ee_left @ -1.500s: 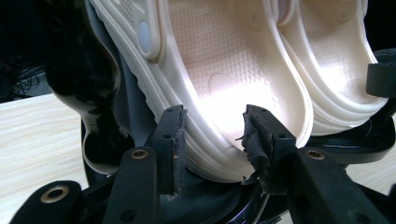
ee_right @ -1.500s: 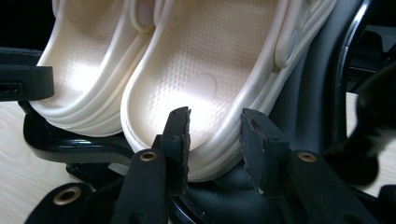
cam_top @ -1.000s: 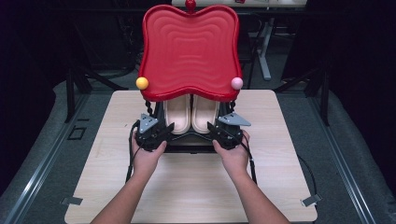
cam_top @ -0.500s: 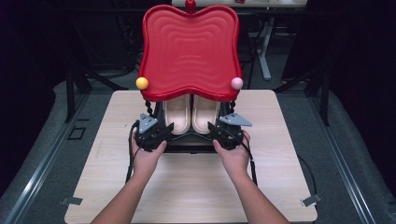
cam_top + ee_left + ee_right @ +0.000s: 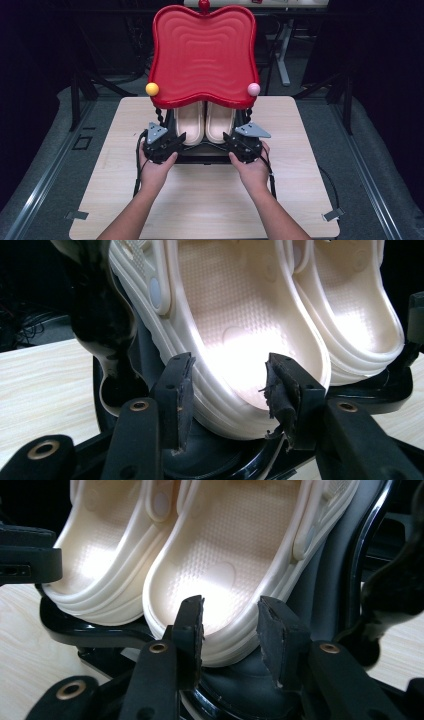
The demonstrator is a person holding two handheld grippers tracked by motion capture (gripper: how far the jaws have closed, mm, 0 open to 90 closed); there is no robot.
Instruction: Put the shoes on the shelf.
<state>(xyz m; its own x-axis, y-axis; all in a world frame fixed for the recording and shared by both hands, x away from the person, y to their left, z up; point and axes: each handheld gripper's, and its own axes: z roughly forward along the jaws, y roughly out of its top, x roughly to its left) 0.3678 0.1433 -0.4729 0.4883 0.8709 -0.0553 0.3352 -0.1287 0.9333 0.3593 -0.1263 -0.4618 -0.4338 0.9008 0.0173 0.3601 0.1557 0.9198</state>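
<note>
Both grippers, left gripper and right gripper, parked mid-frame with jaws released, straddling the cream clogs' heels, just widening on the left, presumably for pulling them off the black rack.

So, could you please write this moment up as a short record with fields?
table: pale wood top
rack: black stand with a red wavy tray on top
knobs: yellow ball at tray's left corner, pink ball at right
shoes: two cream clogs, left clog and right clog, side by side on the lower shelf
left gripper: jaws have just been opening, astride the left clog's heel, pads off it
right gripper: open, jaws either side of the right clog's heel rim
</note>
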